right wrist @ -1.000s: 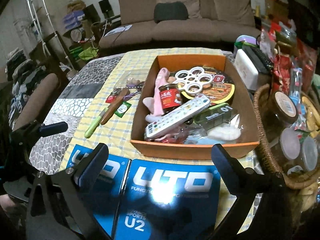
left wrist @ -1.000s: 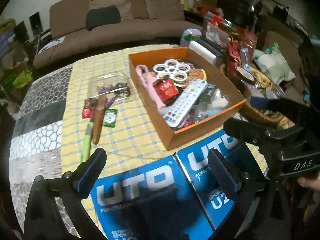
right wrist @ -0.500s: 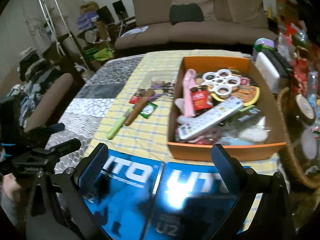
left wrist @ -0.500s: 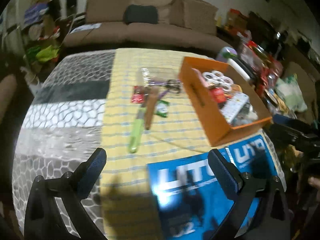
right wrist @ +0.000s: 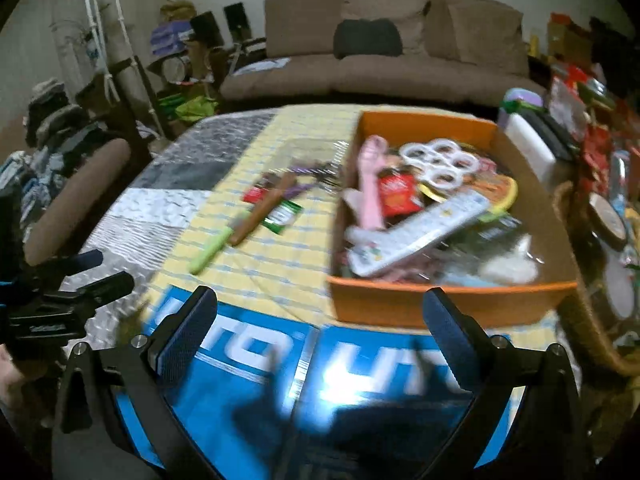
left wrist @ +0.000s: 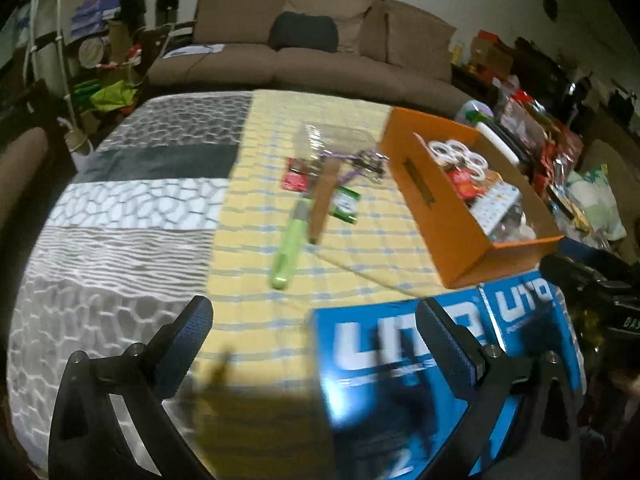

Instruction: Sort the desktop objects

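An orange box full of items, among them a white remote and a white ring tray, stands on the yellow checked cloth. The box also shows in the left wrist view. Left of it lie a green-handled tool, a brown-handled tool, red and green packets and a clear bag. My left gripper is open and empty above the table's near edge. My right gripper is open and empty above the blue UTO boxes.
A wicker basket with jars stands right of the orange box. Cluttered goods fill the far right. A brown sofa runs behind the table. The grey patterned cloth covers the table's left part.
Both grippers have swung to the left and pulled back a little. The left view now faces the loose tools and the grey cloth. Nothing was picked up.
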Motion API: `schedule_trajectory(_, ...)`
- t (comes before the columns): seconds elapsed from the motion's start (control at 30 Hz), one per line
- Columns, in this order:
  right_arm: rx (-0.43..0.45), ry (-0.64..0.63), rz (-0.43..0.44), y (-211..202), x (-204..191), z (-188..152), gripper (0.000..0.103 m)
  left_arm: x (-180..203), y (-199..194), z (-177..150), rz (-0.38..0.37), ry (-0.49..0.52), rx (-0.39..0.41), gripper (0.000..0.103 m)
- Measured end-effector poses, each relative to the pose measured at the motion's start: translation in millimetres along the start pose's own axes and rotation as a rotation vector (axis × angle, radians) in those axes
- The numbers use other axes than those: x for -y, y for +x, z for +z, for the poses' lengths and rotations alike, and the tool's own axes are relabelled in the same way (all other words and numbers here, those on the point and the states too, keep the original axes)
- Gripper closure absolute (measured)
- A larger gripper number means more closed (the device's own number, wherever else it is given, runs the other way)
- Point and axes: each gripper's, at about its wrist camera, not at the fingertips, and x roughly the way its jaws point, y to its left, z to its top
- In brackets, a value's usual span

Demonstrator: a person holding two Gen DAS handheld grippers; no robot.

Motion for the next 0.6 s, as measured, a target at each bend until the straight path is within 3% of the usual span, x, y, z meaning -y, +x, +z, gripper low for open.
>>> schedule_trajectory(0.27,-0.054,0.044,-0.052,26.1,38.4,-28.0,0.0,65.0,34.5,-18.2,0.016,0.068,-0.036,0.0)
schedule_trajectory(0.6,-0.094,0.051,-0.098,47.2,53.2,-36.0,0.0,86.1,58.0,-21.7,0.096,0.054,-0.056,0.0)
